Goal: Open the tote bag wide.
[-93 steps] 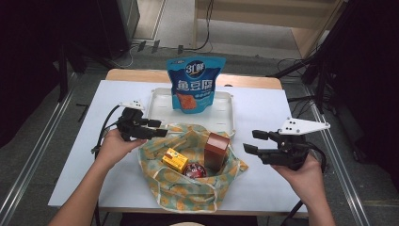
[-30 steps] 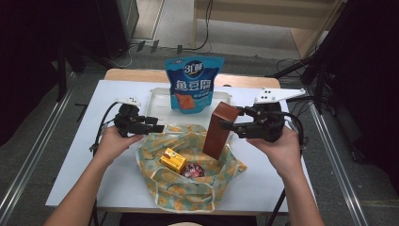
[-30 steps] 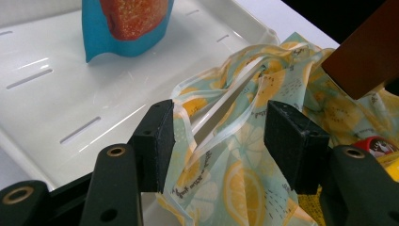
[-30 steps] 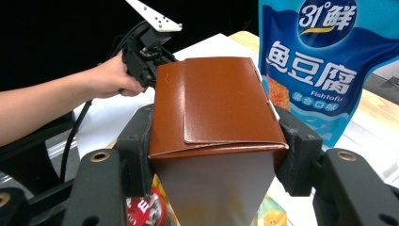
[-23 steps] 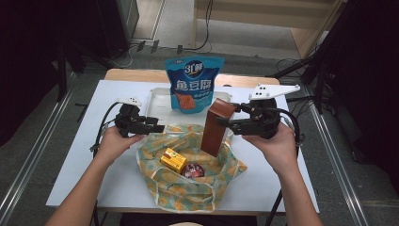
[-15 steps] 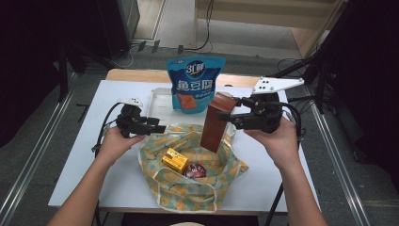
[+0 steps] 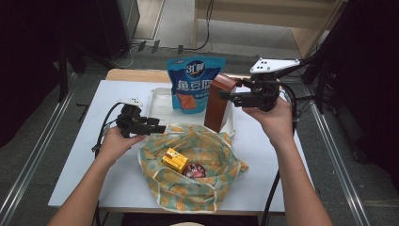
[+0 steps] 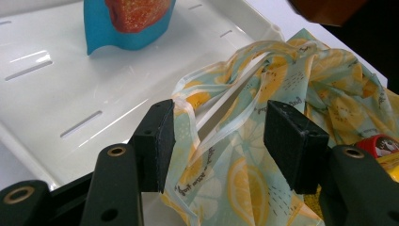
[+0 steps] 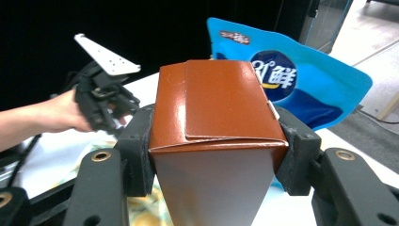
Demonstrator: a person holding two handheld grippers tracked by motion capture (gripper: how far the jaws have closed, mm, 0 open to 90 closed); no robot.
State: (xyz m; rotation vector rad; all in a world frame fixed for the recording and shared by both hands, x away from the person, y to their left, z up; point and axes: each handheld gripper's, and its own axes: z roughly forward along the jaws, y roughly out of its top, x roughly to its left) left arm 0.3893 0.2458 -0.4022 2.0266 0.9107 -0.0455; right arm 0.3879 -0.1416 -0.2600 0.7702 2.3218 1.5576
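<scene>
The right gripper view shows the right tongs (image 9: 214,155) clamped on both sides of a tall brown cardboard carton (image 9: 214,136). In the high view the carton hangs above the right end of the shallow white plastic tray (image 7: 157,98), beside the upright blue snack pouch (image 7: 194,84). The left gripper view shows the left tongs (image 8: 219,134) wide open astride the rim of the lemon-print cloth bag (image 8: 263,183), one pad touching its hem. The white tabletop (image 7: 94,155) lies bare to the left.

Right tongs (image 7: 225,95) raised, jaws clamped (forearm angled up); left tongs (image 7: 159,127) low, jaws apart
</scene>
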